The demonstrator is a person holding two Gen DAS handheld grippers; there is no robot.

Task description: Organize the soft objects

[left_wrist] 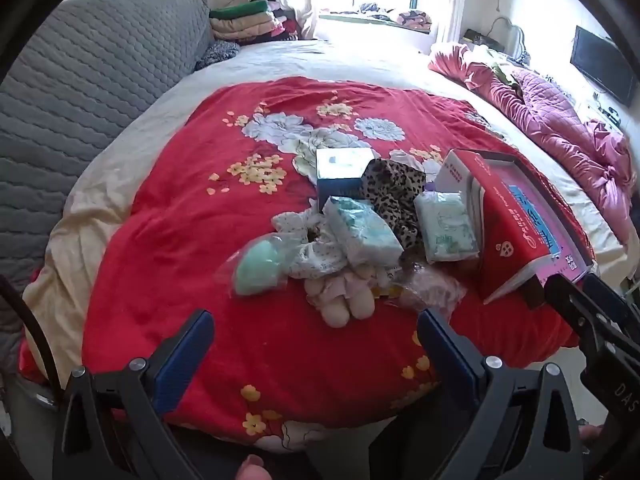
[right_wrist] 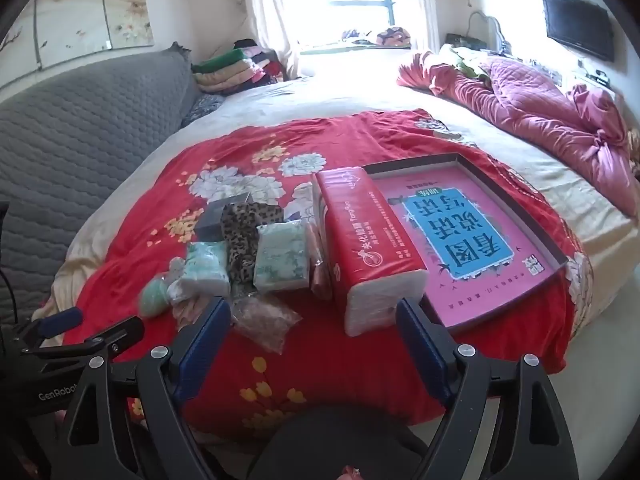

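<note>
A pile of soft things lies on the red floral quilt [left_wrist: 248,128]: a green sponge in a clear bag [left_wrist: 256,266], white baby clothes [left_wrist: 316,256], two tissue packs [left_wrist: 362,230] [left_wrist: 446,226], a leopard-print cloth [left_wrist: 394,192] and a pale plush toy [left_wrist: 344,300]. A big red tissue pack [right_wrist: 370,248] lies beside a shallow pink box lid [right_wrist: 472,240]. My left gripper [left_wrist: 316,334] hangs open above the quilt, just short of the plush toy. My right gripper [right_wrist: 314,322] is open in front of the red tissue pack. Neither holds anything.
A grey quilted headboard [left_wrist: 88,92] runs along the left. Folded blankets [left_wrist: 248,20] are stacked at the far corner by the window. A crumpled pink quilt [right_wrist: 532,108] lies on the bed's right side, and a wall television [right_wrist: 580,26] hangs beyond it.
</note>
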